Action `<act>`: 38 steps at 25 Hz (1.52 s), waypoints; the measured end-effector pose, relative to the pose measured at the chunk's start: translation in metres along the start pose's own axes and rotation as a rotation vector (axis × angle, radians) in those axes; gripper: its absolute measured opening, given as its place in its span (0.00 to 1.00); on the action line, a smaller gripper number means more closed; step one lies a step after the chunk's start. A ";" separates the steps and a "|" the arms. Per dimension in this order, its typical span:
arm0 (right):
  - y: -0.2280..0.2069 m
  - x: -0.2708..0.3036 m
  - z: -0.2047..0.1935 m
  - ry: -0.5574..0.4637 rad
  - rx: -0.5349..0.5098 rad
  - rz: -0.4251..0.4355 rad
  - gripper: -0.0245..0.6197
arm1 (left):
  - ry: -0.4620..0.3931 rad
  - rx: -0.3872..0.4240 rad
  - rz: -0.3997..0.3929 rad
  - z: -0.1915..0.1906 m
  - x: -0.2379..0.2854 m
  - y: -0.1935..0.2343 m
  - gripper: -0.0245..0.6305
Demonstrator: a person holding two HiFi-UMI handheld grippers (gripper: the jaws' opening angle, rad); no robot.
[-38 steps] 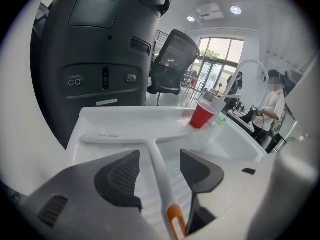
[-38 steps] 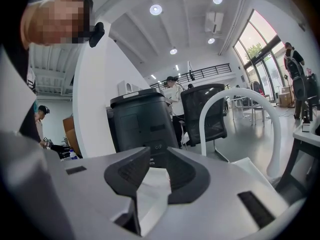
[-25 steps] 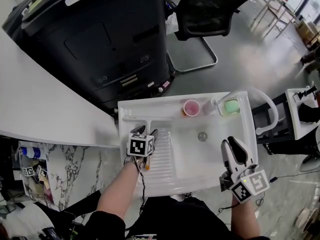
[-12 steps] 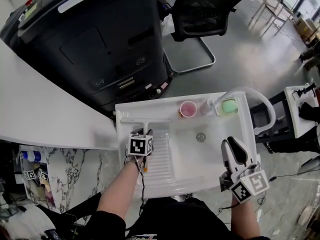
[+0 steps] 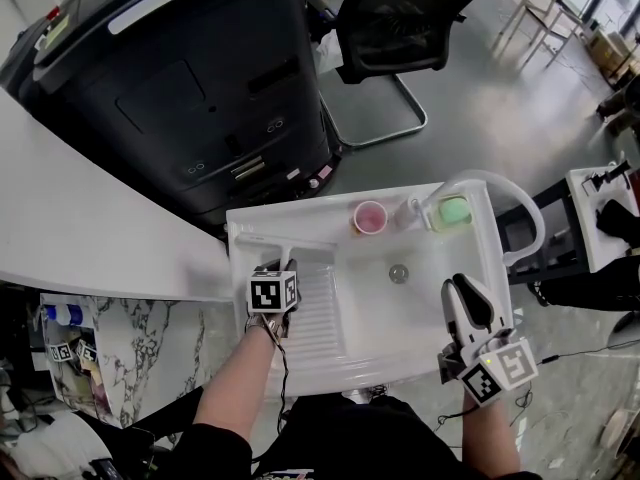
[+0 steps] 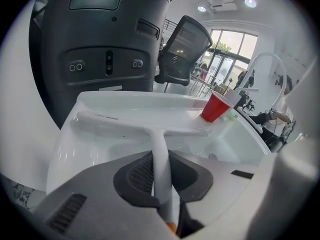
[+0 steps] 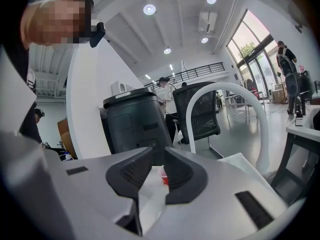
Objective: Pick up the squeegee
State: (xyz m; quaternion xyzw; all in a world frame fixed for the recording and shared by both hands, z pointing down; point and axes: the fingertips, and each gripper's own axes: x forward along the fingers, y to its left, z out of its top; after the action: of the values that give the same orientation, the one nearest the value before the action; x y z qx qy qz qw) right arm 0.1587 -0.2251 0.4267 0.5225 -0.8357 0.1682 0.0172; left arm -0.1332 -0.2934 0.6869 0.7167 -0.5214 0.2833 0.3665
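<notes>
A white squeegee (image 6: 161, 149) lies on the ribbed drainboard at the left of the white sink (image 5: 310, 205), its blade (image 5: 258, 239) across the far edge. My left gripper (image 5: 274, 268) points down over its handle. Its jaws are closing, and in the left gripper view (image 6: 161, 173) both dark pads press the handle's sides. My right gripper (image 5: 465, 288) hovers at the sink's front right corner, away from the squeegee. Its jaws are closing a little with nothing between them (image 7: 158, 168).
A red cup (image 5: 369, 216) and a green sponge holder (image 5: 455, 211) stand on the sink's back ledge, with a white arched faucet (image 5: 503, 185) at the right. A drain (image 5: 398, 273) lies in the basin. Beyond stand a black machine (image 5: 180, 78) and an office chair (image 5: 395, 18); a white counter (image 5: 80, 228) lies left.
The left gripper's jaws have come together onto the squeegee handle. The right gripper has stayed where it was.
</notes>
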 end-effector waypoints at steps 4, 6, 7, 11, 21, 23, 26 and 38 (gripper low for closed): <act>0.003 0.000 0.003 -0.007 -0.001 0.013 0.17 | -0.022 0.013 -0.004 0.005 -0.008 -0.003 0.13; 0.004 0.000 0.004 -0.008 -0.003 0.021 0.17 | -0.035 0.025 -0.004 0.008 -0.013 -0.005 0.13; 0.005 0.000 0.005 -0.009 -0.004 0.026 0.17 | -0.044 0.029 -0.002 0.010 -0.016 -0.006 0.13; 0.009 0.000 0.008 -0.013 -0.009 0.050 0.17 | -0.086 0.038 -0.001 0.018 -0.032 -0.012 0.13; 0.027 -0.007 0.020 -0.040 -0.026 0.130 0.17 | -0.233 0.055 0.000 0.042 -0.096 -0.032 0.13; 0.030 -0.010 0.022 -0.047 -0.029 0.148 0.17 | -0.274 0.053 -0.003 0.047 -0.113 -0.040 0.13; 0.036 -0.015 0.026 -0.061 -0.032 0.177 0.17 | -0.341 0.052 -0.009 0.054 -0.142 -0.053 0.13; 0.057 -0.053 0.033 -0.091 -0.049 0.311 0.16 | -0.577 0.076 0.004 0.052 -0.262 -0.111 0.13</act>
State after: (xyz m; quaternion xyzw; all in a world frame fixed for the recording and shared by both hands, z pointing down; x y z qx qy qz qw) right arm 0.1378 -0.1662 0.3693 0.3932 -0.9103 0.1244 -0.0341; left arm -0.1035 -0.1736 0.4250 0.7797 -0.5945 0.0878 0.1756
